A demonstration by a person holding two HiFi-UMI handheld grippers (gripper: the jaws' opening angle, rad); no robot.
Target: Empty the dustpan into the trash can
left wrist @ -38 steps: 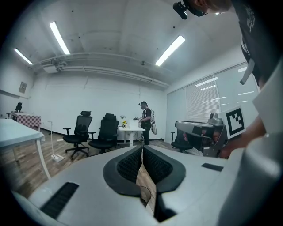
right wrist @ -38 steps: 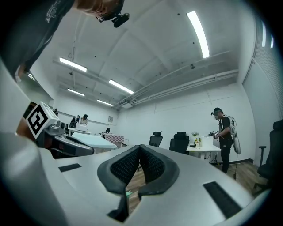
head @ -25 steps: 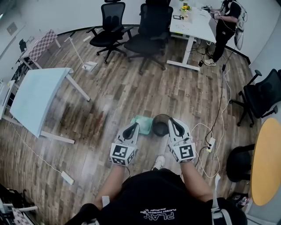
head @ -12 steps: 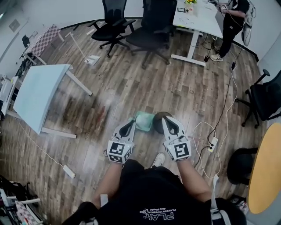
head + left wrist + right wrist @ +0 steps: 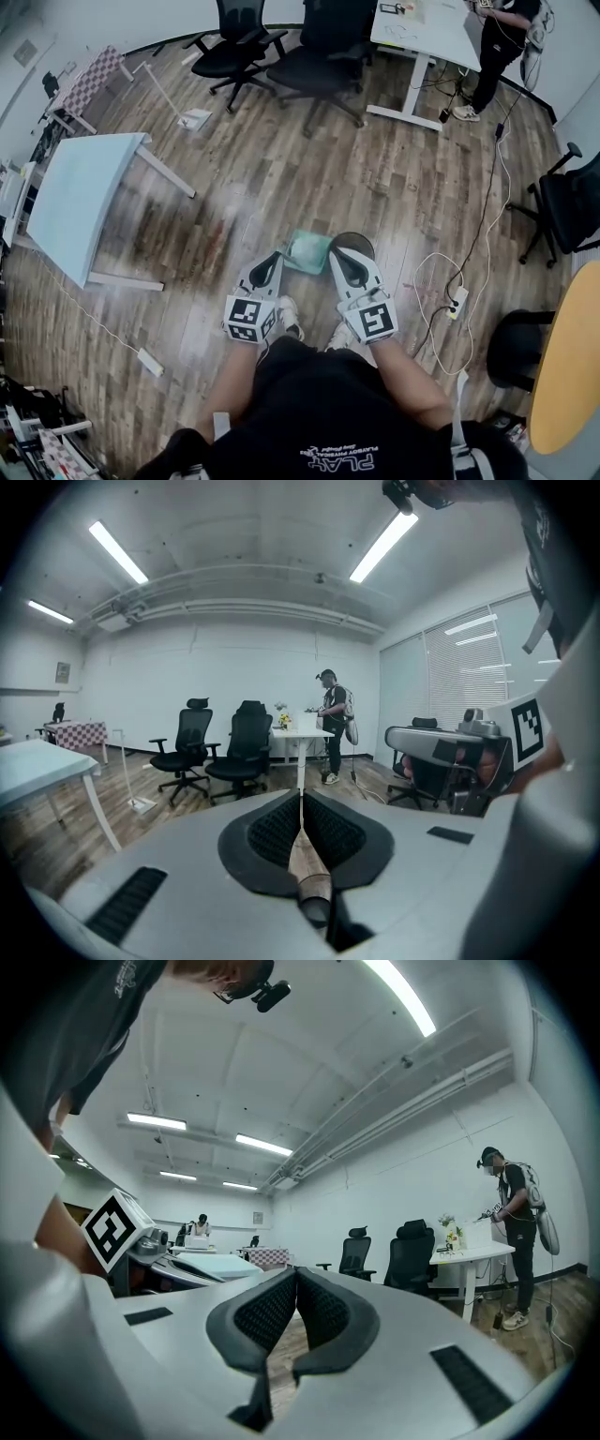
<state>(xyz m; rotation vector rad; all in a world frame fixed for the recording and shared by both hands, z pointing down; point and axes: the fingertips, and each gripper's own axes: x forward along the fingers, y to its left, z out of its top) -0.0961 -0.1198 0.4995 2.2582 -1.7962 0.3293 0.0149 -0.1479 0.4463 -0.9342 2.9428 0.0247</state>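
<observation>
A wood-plank floor (image 5: pixel 281 178) fills the head view. The can (image 5: pixel 354 238), dark, round and open at the top, is stood on it directly in front of the person. A pale blue table (image 5: pixel 80 202) is seen well to the left of the can, two black chairs (image 5: pixel 323 42) well beyond it, and a power strip (image 5: pixel 457 302) on the floor to its right.

The dustpan (image 5: pixel 307 250), pale green, is laid flat on the floor against the can's left side; whether the two touch cannot be told. Neither its contents nor its handle can be made out, so its long axis is left undecided.

Both tools are held low on the near side of the can. The right tool (image 5: pixel 340 255) is pointed at the can, its tip overlapping the near rim. The left tool (image 5: pixel 273 258) is set left of the can, its tip just short of the dustpan's near left corner. In each gripper view the pads are seen pressed together with only floor showing past them: both tools are closed and nothing is held.

The dustpan is judged not yet picked up. It lies ahead and slightly right of the left tool, the nearer of the two, with the can just past it on the right. The left tool would therefore have to be opened and closed on the dustpan's near edge or handle. A short lift and tip toward the can would then be called for.
</observation>
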